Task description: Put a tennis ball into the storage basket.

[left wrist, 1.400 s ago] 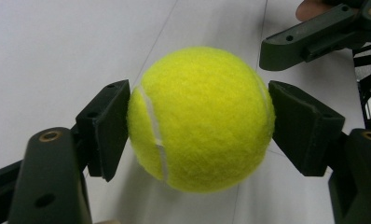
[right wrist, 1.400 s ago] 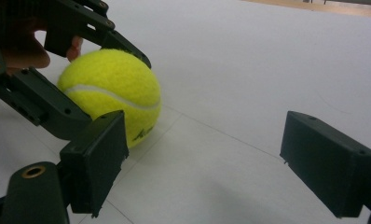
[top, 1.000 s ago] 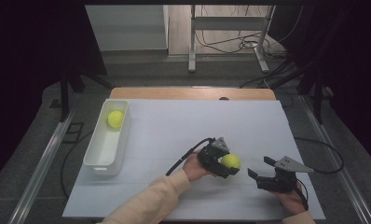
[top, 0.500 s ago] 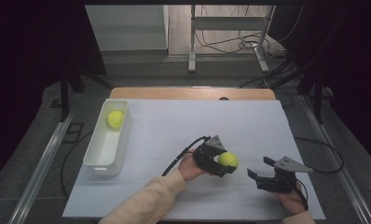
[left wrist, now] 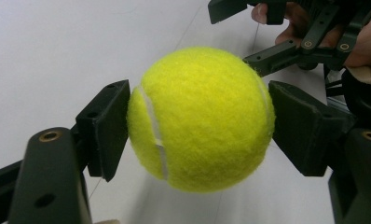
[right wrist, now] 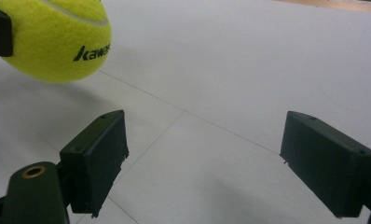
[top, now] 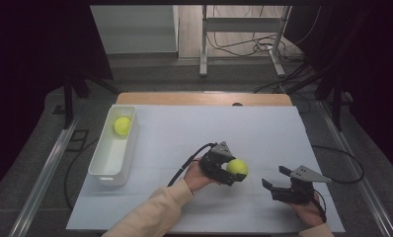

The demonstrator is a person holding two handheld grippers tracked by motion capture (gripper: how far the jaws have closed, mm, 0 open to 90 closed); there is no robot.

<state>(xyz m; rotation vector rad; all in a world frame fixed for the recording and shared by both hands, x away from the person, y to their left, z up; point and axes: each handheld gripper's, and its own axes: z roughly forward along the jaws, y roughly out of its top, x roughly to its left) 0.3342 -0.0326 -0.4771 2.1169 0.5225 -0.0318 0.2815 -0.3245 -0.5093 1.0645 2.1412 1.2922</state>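
Observation:
A yellow tennis ball (top: 237, 167) is pinched between the two black pads of my left gripper (top: 234, 172), just above the white table. In the left gripper view the ball (left wrist: 202, 119) sits squarely in my left gripper (left wrist: 200, 126), one pad pressing on each side. My right gripper (top: 275, 177) rests near the front right of the table, open and holding nothing. The right gripper view has its jaws (right wrist: 204, 158) wide apart over bare table, with the held ball (right wrist: 58, 37) at the upper left. A second yellow ball (top: 122, 125) lies in the white tray (top: 101, 174).
The white tray stands along the table's left side, its near end empty. The white table sheet (top: 263, 133) stretches open behind both grippers. A cable trails from each gripper. Dark floor and a metal stand (top: 203, 44) lie beyond the far edge.
My left gripper has drifted slightly to the left with the ball still in it. The right gripper has stayed put.

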